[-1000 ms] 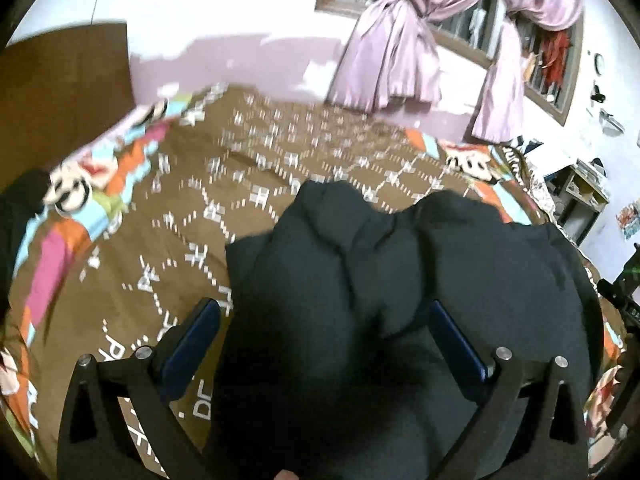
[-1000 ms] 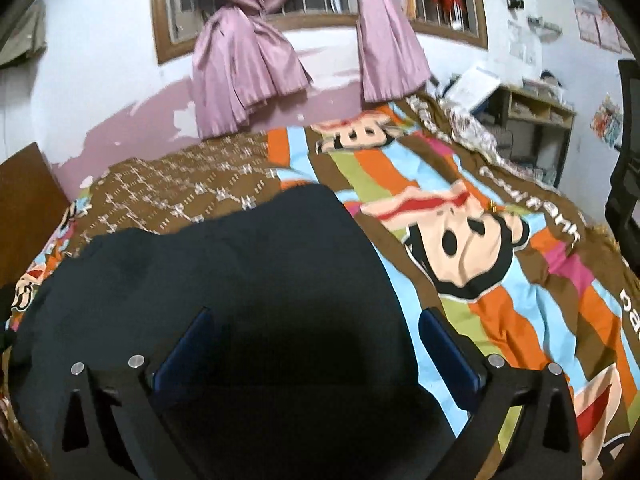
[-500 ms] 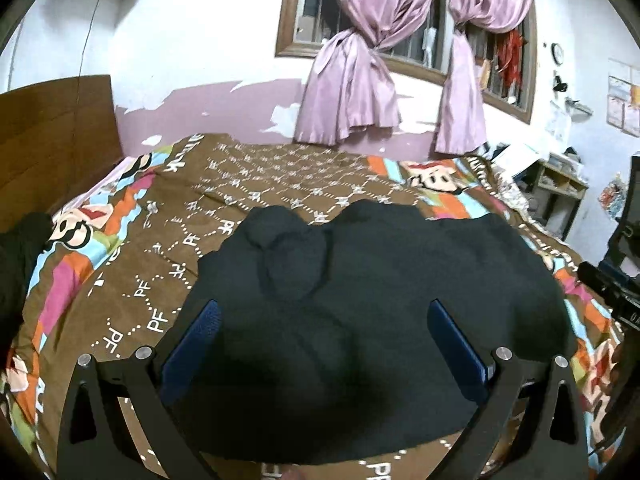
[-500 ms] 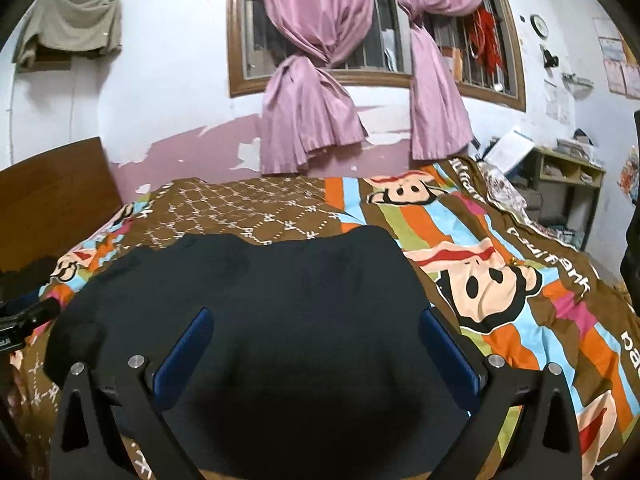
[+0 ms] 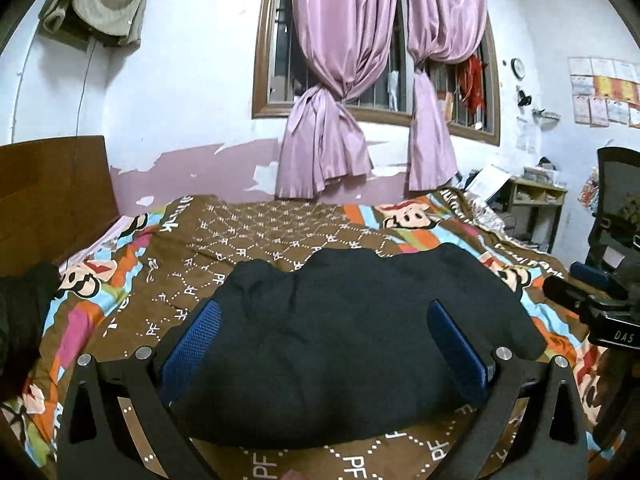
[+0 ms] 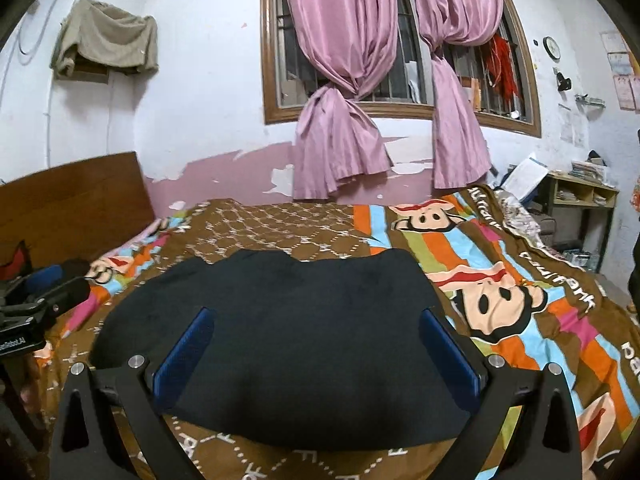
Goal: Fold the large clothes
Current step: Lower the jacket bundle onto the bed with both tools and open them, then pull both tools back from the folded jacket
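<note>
A dark garment (image 5: 344,344) lies in a folded heap on the cartoon-print bedspread (image 5: 248,232), toward its near edge, well short of the wooden headboard (image 5: 52,192). The left gripper (image 5: 324,344) and the right gripper (image 6: 316,348) each hover over the garment with blue-padded fingers (image 6: 188,344) spread wide apart, holding nothing

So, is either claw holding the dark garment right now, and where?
Neither. Both the left claw and right claw are open above the dark garment, gripping nothing.
</note>
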The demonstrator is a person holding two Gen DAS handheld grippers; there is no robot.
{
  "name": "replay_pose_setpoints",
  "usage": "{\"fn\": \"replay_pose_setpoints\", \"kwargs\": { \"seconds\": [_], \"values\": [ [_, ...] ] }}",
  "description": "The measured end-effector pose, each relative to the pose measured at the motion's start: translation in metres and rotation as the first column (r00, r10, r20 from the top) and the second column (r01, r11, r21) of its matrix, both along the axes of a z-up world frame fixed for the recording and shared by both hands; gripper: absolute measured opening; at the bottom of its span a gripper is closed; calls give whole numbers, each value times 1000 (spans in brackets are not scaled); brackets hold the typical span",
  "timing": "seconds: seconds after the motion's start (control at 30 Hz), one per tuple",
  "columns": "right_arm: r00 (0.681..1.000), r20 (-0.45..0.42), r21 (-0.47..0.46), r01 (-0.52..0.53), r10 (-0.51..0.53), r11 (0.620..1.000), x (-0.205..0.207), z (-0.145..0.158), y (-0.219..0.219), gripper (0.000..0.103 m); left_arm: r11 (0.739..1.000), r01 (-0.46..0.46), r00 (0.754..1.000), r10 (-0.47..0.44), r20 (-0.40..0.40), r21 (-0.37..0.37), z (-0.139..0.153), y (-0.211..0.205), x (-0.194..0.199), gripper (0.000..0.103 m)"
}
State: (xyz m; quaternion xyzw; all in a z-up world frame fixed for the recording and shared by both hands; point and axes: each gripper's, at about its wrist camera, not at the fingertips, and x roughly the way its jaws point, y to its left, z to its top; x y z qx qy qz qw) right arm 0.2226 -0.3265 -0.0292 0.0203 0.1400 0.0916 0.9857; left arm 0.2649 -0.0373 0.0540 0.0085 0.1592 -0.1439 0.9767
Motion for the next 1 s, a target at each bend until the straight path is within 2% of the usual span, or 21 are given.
{"fn": "replay_pose_setpoints", "kwargs": {
  "seconds": [0.2,0.33,0.5,0.63,0.73,0.83,1.0],
  "values": [
    [999,36,-7,-28,28,1000,-28,-9,5,103,1000,-10,999,11,-31,20,-18,3,-21,102],
    [999,40,-28,-20,21,999,-42,-13,12,103,998,-14,1000,15,-7,63,-31,0,-37,102],
    [999,15,-88,-37,38,995,-51,-22,27,103,997,5,999,-2,-37,75,-46,-3,-49,102],
    [1000,5,-71,-26,27,997,-60,-32,30,103,998,15,999,-12,-47,64,-55,0,-56,102],
    [999,-22,-64,-25,24,998,-66,-43,32,103,1000,-6,999,7,-54,24,-61,5,-64,102],
    [999,-37,-85,-15,11,996,-72,-55,35,103,999,-38,998,39,-56,25,-65,9,-69,102],
    [998,-60,-59,3,-6,998,-78,-68,32,103,998,-22,999,24,-32,56,-74,7,-79,102]
  ]
}}
